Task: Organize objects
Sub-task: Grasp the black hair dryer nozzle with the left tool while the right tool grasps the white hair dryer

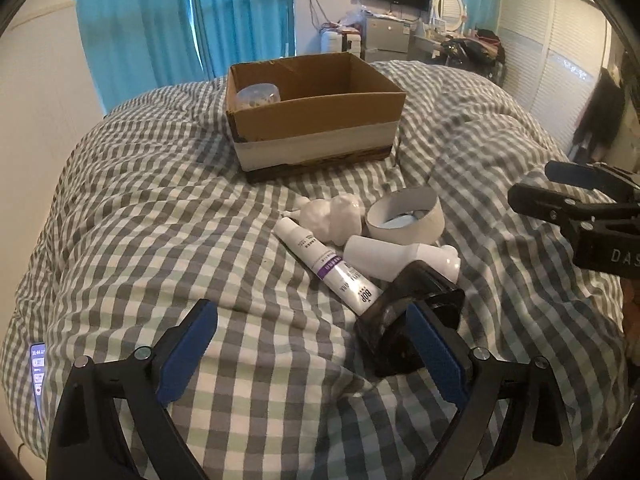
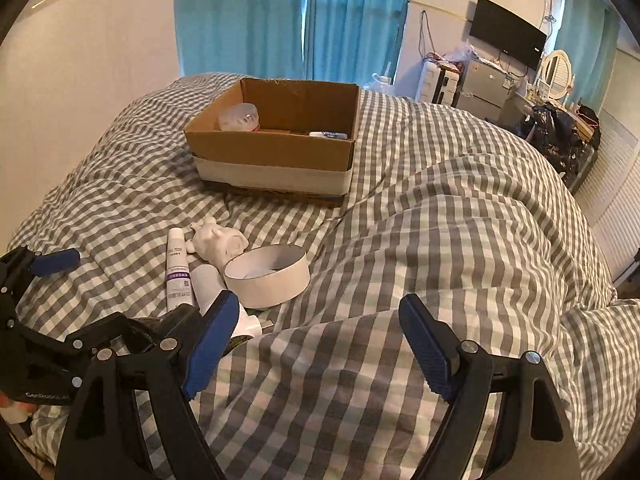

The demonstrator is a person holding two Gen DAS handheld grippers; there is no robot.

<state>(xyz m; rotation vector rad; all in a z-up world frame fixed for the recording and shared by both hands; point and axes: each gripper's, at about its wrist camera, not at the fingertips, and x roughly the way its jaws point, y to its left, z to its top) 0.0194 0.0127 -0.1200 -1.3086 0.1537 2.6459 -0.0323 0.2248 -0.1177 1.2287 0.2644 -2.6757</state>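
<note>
Both grippers, left gripper [image 1: 312,354] and right gripper [image 2: 316,346], spread, empty; bare quilt [image 2: 460,216] right of box [image 2: 276,152].

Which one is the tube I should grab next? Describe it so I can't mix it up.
On the checked bedspread, look in front of the cardboard box at the small cluster of white items. The tube lies at its left edge, long and slim, alone in bearing a purple band.

A bed [image 2: 440,208] under a rumpled grey-and-white checked cover carries an open cardboard box [image 2: 276,152] farther back. Nearer lie a white tube [image 2: 178,276], a white figurine [image 2: 218,242], a white ring-shaped container [image 2: 267,276], a white bottle [image 1: 384,258] and a dark, perhaps plastic, object [image 1: 404,320].
</note>
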